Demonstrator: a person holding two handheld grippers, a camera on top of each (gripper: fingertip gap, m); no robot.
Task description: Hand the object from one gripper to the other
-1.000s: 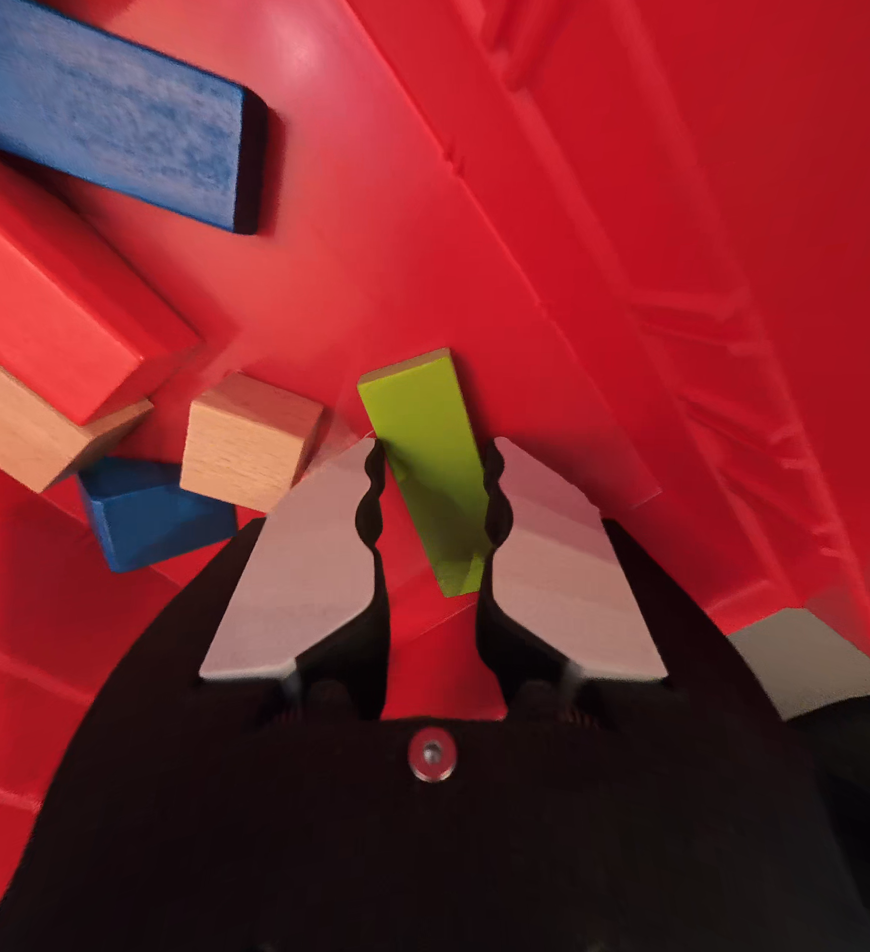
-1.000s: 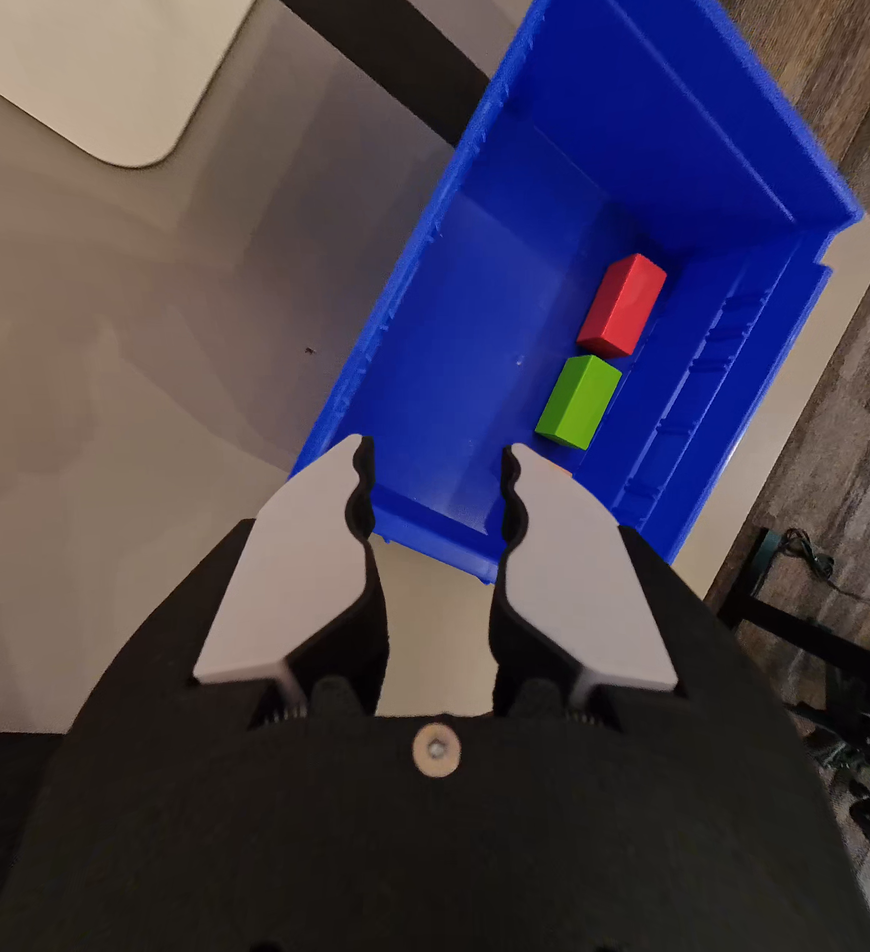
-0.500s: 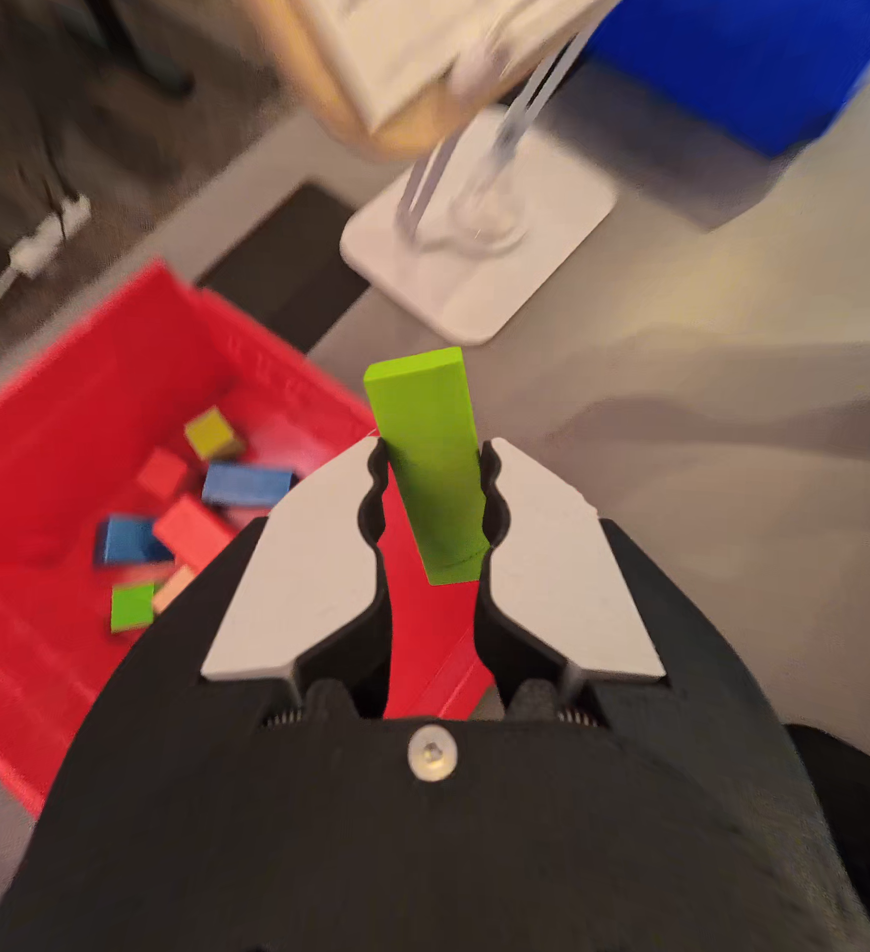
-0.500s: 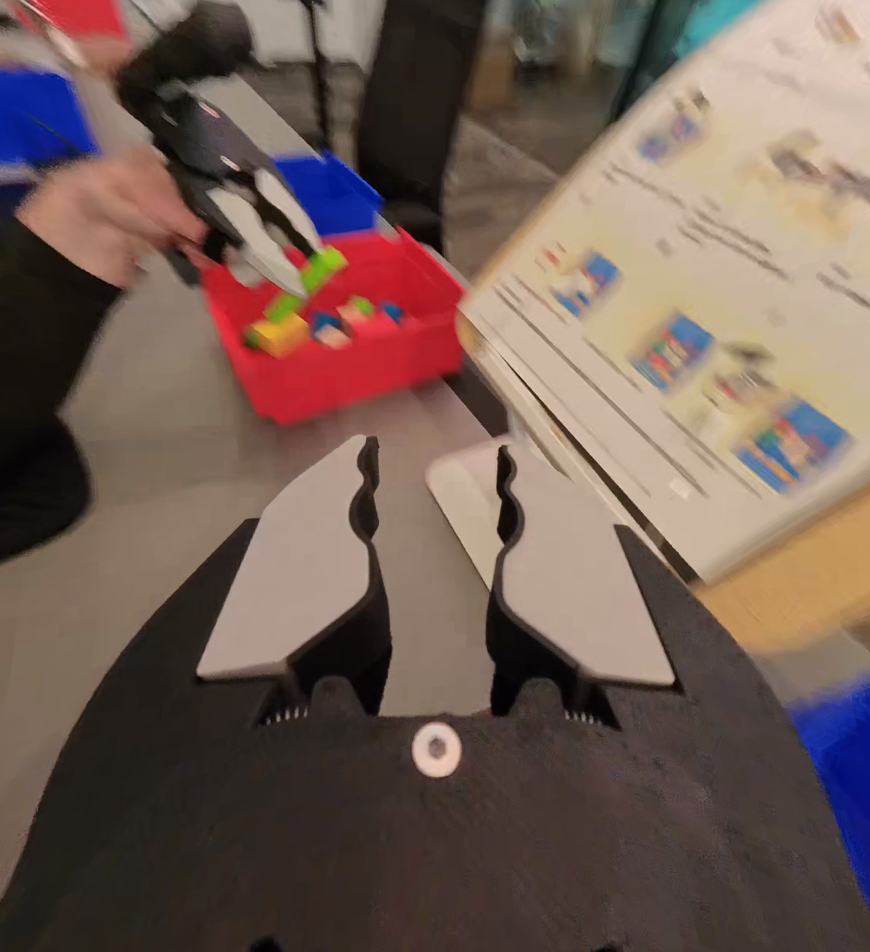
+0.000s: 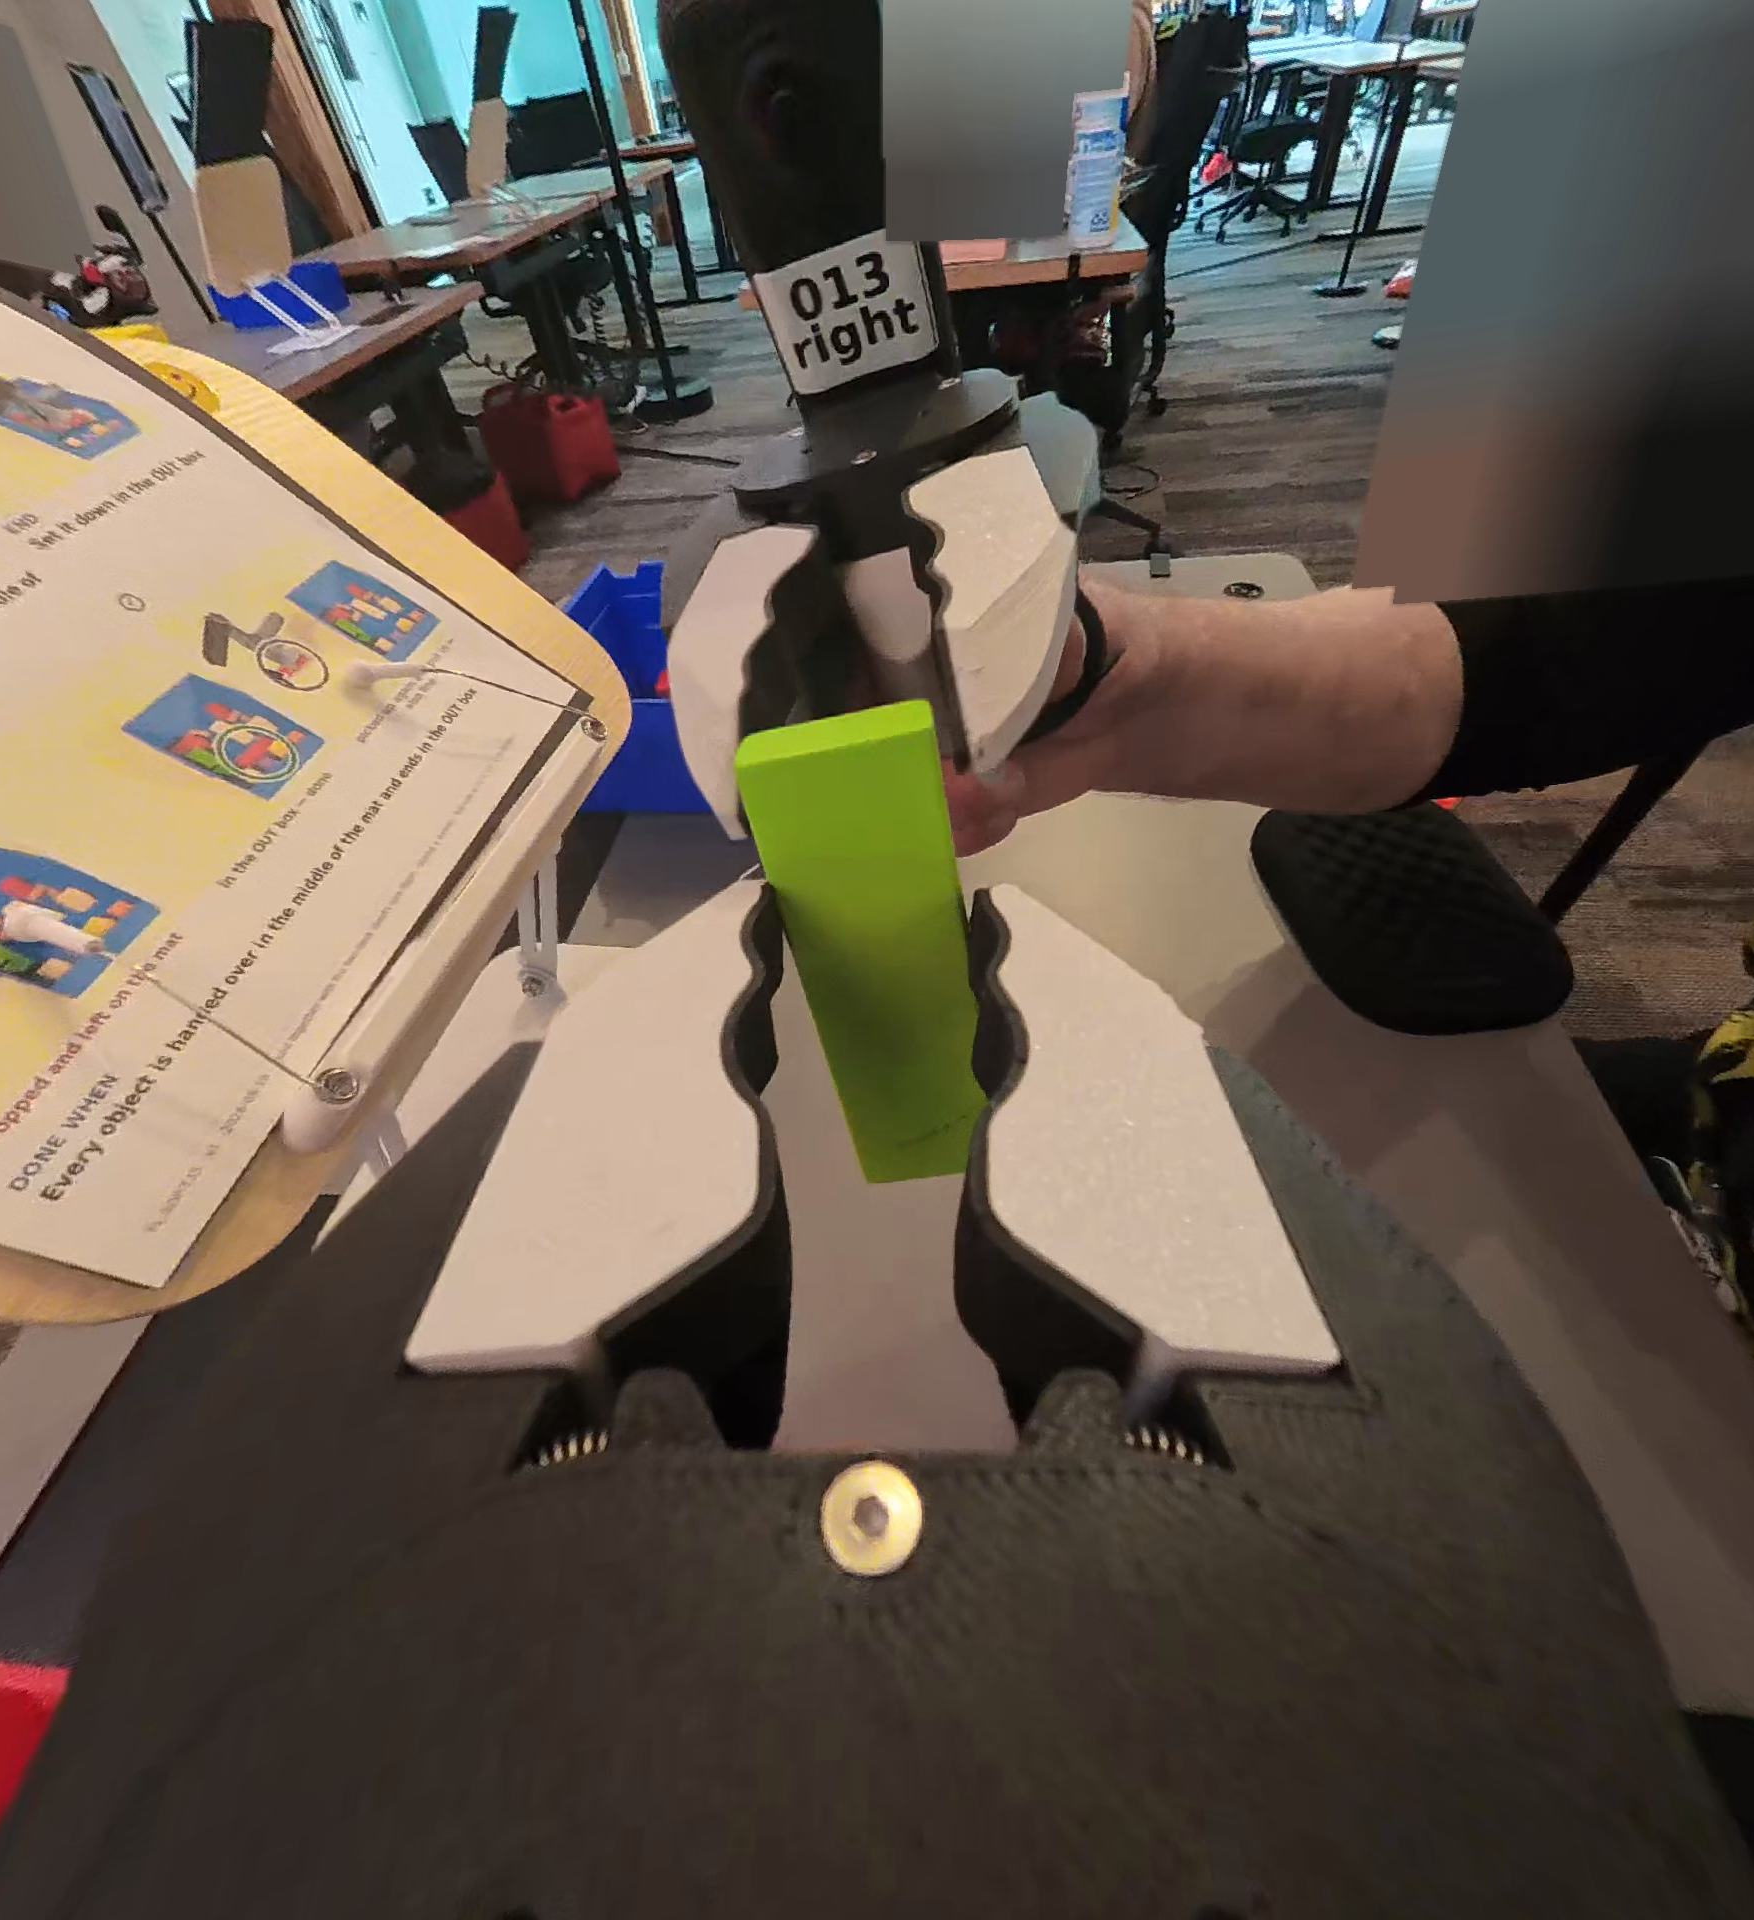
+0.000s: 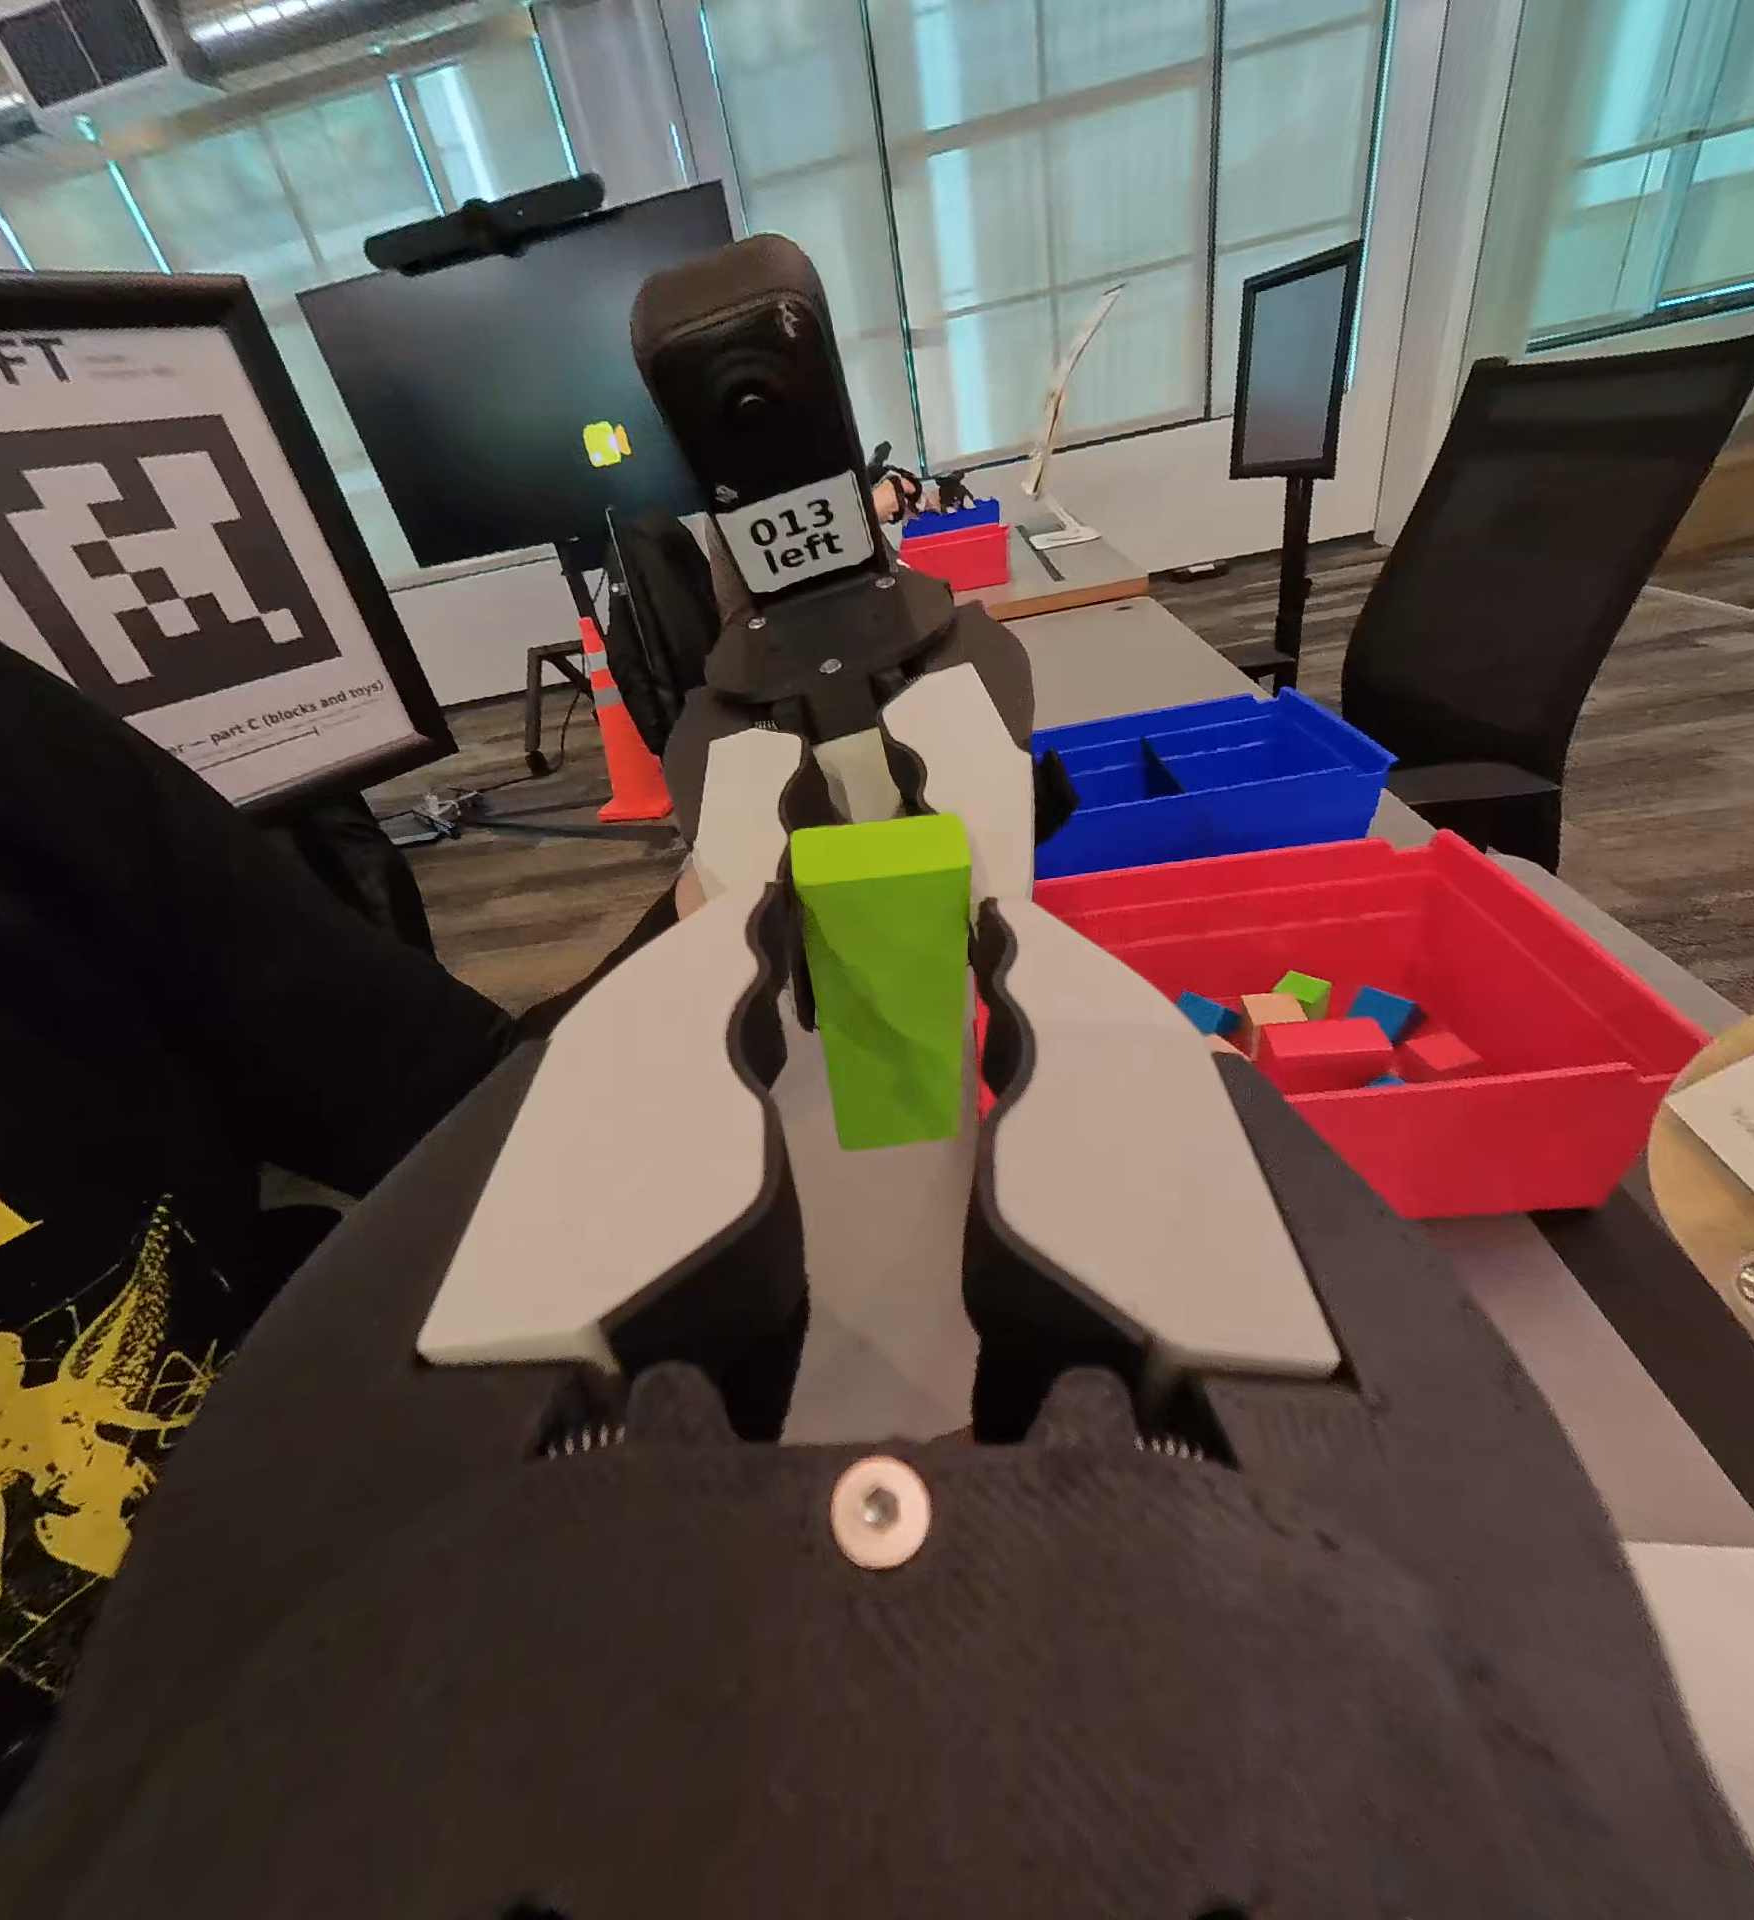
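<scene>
Right wrist view: both tools clamp green block; red bin w/ blocks beside, blue bin behind.

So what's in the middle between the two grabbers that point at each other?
The green block. In both wrist views it spans from the left gripper to the right gripper, sitting between both sets of jaws.

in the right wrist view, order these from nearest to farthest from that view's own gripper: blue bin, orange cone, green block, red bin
1. green block, between the right gripper's fingers
2. red bin, on the table to the right
3. blue bin, behind the red bin
4. orange cone, on the floor, far left of centre
</scene>
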